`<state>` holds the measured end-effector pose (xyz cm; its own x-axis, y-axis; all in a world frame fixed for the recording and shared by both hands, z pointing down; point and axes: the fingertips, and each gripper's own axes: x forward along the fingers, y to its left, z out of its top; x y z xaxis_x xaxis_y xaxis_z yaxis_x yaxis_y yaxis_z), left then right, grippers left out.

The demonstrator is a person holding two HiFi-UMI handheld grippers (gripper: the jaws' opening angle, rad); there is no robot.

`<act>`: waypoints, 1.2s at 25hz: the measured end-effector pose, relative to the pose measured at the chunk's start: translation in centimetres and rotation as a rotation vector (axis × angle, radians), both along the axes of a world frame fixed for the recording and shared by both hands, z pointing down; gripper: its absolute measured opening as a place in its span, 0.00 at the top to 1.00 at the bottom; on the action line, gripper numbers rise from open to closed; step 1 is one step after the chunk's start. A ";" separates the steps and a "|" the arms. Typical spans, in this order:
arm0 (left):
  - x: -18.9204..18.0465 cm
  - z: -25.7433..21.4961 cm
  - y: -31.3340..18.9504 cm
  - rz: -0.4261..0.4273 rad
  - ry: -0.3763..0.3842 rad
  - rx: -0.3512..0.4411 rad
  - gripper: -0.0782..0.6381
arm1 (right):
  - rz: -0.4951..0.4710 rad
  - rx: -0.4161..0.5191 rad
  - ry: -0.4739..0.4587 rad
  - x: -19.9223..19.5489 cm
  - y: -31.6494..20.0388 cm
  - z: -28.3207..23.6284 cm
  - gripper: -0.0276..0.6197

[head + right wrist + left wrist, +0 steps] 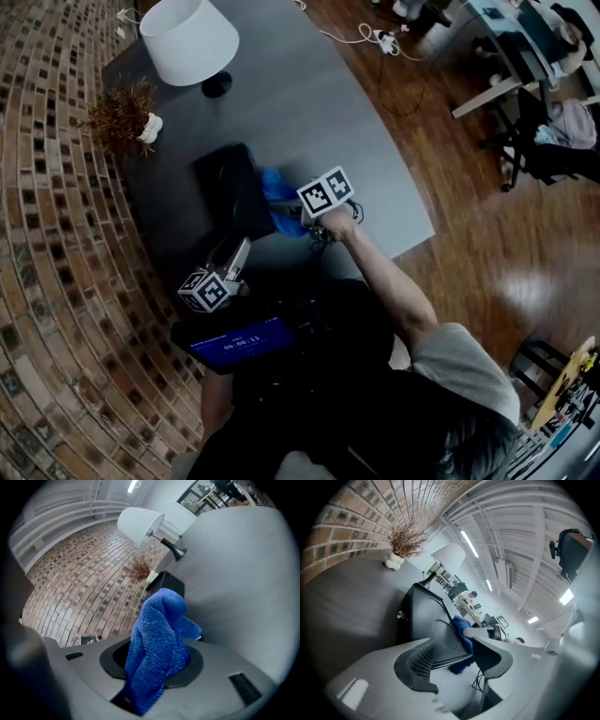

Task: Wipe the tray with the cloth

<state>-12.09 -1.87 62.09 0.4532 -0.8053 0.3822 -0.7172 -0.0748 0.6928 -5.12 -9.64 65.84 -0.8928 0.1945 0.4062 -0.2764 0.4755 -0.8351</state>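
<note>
My right gripper (154,667) is clamped on the blue cloth (157,634), which bunches up over the jaws and hides nearly all of the black tray (426,620) from that view; only a dark corner peeks past it. My left gripper (452,651) is narrowed onto the tray's near edge, and the tray appears tilted up from the grey table (309,103); seen from my head, the tray blurs into the dark tabletop, with the cloth touching its right side.
</note>
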 end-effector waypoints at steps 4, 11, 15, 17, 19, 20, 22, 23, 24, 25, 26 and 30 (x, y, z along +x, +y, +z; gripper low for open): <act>0.2 0.0 0.0 -0.016 0.021 0.005 0.54 | -0.180 0.023 0.068 4.2 5.3 1.4 0.75; 0.2 -0.1 0.0 -0.032 0.029 0.011 0.55 | 0.159 0.361 0.177 -2.5 -15.7 1.3 0.75; 0.5 0.0 0.0 -0.051 0.049 0.019 0.57 | 0.065 0.353 0.267 -5.2 -17.3 4.4 0.75; 0.5 -0.3 -0.1 -0.054 0.049 0.023 0.57 | -0.036 0.326 0.262 -4.7 -14.7 5.1 0.76; 0.3 -0.5 -0.2 -0.059 0.046 0.030 0.58 | -0.139 0.296 0.231 -3.3 -10.9 5.0 0.76; 0.2 -0.6 -0.3 -0.064 0.045 0.034 0.58 | -0.195 0.291 0.223 -2.5 -8.6 5.0 0.76; -0.1 -0.4 -0.3 -0.077 0.048 0.040 0.58 | -0.297 0.306 0.229 -0.5 -3.9 5.1 0.76; -0.1 -0.3 -0.3 -0.082 0.051 0.044 0.58 | -0.342 0.319 0.240 0.5 -1.6 5.2 0.76; -0.1 -0.2 -0.2 -0.086 0.056 0.048 0.58 | -0.387 0.330 0.253 1.6 0.8 5.3 0.76; 0.0 -0.2 -0.2 -0.089 0.065 0.055 0.58 | -0.441 0.337 0.262 2.8 3.3 5.4 0.76; 0.1 -0.3 -0.1 -0.092 0.079 0.065 0.58 | -0.509 0.340 0.265 4.0 5.8 5.4 0.76; 1.1 -2.7 1.4 -0.114 0.167 0.090 0.58 | -0.736 0.393 0.254 7.9 10.4 5.1 0.76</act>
